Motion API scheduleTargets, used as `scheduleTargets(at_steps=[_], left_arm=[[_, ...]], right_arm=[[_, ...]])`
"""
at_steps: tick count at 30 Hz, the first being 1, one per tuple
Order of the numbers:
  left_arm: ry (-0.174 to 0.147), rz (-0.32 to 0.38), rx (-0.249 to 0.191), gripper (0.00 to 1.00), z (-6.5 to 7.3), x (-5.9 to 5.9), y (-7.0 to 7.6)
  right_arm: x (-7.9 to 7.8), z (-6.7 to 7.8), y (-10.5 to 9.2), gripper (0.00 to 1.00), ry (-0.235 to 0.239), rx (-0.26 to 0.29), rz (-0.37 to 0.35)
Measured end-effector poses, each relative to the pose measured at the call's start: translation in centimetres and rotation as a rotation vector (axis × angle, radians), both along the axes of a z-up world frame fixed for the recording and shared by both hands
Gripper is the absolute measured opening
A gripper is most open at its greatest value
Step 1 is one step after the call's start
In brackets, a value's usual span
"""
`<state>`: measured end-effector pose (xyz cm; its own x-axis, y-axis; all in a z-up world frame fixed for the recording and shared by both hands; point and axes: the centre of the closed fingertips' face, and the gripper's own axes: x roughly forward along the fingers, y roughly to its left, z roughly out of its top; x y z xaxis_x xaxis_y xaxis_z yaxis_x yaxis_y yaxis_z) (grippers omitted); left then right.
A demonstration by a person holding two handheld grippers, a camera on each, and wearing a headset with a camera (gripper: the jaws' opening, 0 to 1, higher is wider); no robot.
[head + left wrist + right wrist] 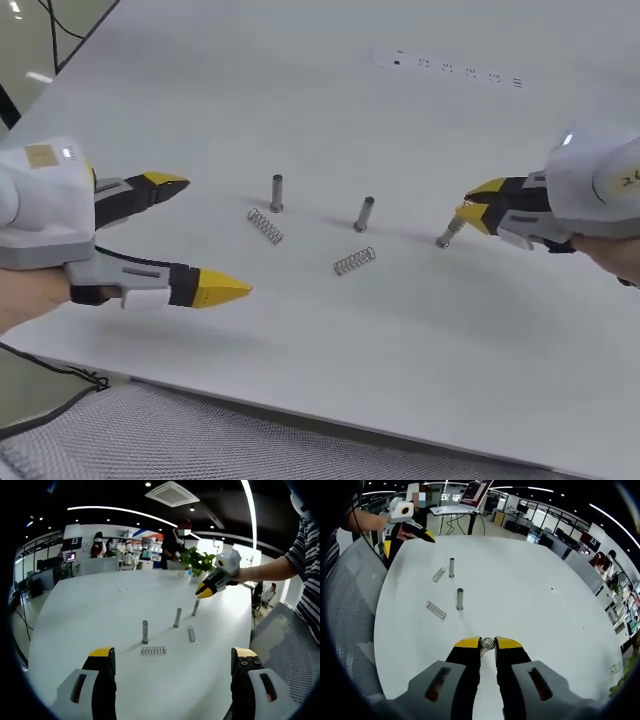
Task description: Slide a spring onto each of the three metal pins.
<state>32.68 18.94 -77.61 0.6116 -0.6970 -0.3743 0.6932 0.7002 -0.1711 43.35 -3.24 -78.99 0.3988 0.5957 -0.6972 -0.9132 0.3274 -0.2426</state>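
Note:
Two bare metal pins (277,192) (364,213) stand upright on the white table (300,100). A third pin (449,233) at the right, leaning, carries a spring (195,607). My right gripper (468,210) is shut on that spring's top end (488,642), its yellow tips on either side of the coil. Two loose springs (265,226) (354,261) lie flat near the bare pins. My left gripper (195,236) hovers open left of the pins, nothing between its fingers (102,655). The right gripper view shows the bare pins (460,599) (452,567) and loose springs (435,609) (439,574).
A white power strip (450,68) lies at the table's far side. A mesh chair (200,430) sits below the near edge. A potted plant (200,560) stands beyond the table, with people and desks in the background.

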Motion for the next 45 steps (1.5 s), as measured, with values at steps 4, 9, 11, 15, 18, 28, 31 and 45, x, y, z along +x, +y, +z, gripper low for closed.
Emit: scheduleTargets(at_steps=[4, 9, 11, 15, 18, 28, 31, 45], left_arm=[[0.004, -0.003, 0.002, 0.95, -0.1, -0.1, -0.1], [-0.001, 0.0, -0.002, 0.95, 0.0, 0.0, -0.2], [-0.002, -0.001, -0.005, 0.95, 0.1, 0.0, -0.2], [0.0, -0.001, -0.003, 0.95, 0.1, 0.0, -0.2], [0.003, -0.002, -0.001, 0.94, 0.0, -0.1, -0.2], [0.0, -0.001, -0.003, 0.95, 0.2, 0.0, -0.2], [0.002, -0.004, -0.001, 0.95, 0.2, 0.0, -0.3], [-0.002, -0.012, -0.002, 0.95, 0.6, 0.1, -0.5]], right_arm=[[-0.1, -0.6, 0.0, 0.12, 0.009, -0.015, 0.001], [-0.1, -1.5, -0.2, 0.12, 0.027, -0.028, -0.01], [-0.2, -1.9, -0.3, 0.12, 0.034, -0.036, -0.012], [-0.3, -2.3, -0.4, 0.12, 0.043, -0.04, -0.018], [-0.3, -2.5, -0.4, 0.12, 0.05, -0.041, -0.023], [-0.4, -2.7, -0.5, 0.13, 0.058, -0.039, -0.038], [-0.4, -2.6, -0.6, 0.13, 0.063, -0.025, -0.055], [-1.3, -0.1, -0.6, 0.19, 0.017, 0.01, -0.033]])
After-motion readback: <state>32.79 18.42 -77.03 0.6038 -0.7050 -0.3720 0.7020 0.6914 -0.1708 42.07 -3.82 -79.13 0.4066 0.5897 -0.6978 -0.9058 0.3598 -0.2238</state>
